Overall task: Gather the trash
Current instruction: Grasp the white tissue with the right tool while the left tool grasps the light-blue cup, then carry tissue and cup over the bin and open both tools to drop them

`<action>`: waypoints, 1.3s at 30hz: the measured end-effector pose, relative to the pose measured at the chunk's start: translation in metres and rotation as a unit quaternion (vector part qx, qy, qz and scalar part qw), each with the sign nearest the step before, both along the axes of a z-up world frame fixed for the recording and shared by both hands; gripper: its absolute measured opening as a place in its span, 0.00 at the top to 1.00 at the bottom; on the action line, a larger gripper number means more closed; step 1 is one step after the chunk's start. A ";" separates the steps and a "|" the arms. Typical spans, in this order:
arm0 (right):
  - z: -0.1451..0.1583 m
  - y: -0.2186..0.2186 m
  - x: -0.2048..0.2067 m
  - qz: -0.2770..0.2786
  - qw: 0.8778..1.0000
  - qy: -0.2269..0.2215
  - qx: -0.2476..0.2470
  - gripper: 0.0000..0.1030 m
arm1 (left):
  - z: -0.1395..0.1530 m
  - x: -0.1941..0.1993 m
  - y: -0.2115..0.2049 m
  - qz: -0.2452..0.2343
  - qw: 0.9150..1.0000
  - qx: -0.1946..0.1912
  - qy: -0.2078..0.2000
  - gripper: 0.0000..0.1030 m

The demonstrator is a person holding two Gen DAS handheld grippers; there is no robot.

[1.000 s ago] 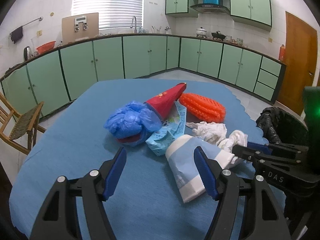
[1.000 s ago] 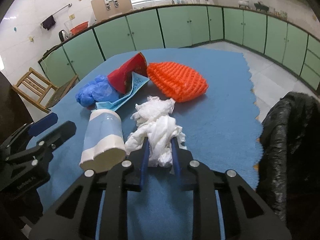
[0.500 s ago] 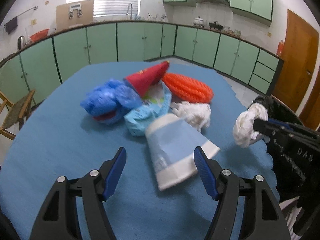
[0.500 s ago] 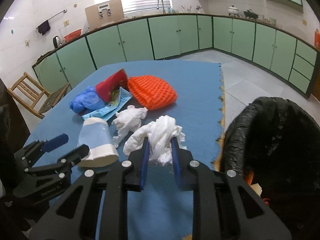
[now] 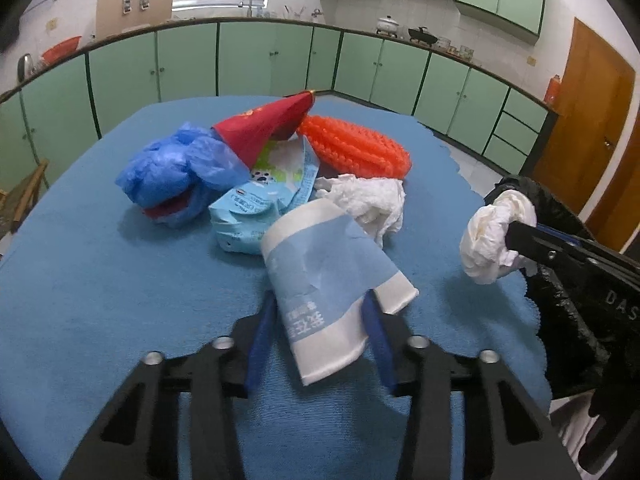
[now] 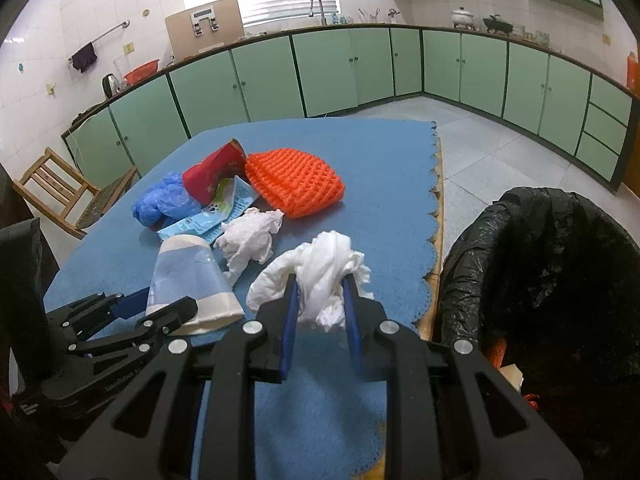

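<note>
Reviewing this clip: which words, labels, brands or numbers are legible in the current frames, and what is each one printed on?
"DAS": white letters on the right tool's black body, seen from the left wrist view, cut off at the frame edge.
Paper cup: blue characters, upside down and blurred, unreadable.
Light blue wrapper: small print, too small to read.
Red cone: gold mark, too blurred.
Left tool's body, seen from the right wrist view: faint lettering, unreadable.

The matte black plastic left gripper point(image 5: 320, 316) and matching right gripper point(image 6: 318, 300) have blue finger pads point(image 5: 260, 340), silver screws and white lettering.
</note>
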State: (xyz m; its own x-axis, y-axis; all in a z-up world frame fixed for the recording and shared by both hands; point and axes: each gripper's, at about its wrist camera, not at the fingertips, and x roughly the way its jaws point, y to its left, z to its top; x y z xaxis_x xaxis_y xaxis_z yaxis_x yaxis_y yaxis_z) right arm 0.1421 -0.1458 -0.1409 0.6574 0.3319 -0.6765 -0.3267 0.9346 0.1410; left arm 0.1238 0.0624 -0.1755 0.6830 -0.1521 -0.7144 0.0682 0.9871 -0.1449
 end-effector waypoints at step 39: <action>0.099 -0.055 -0.025 -0.071 0.992 -0.101 0.003 0.80 | 0.111 -0.004 -0.061 -0.060 0.987 0.011 -0.150 0.76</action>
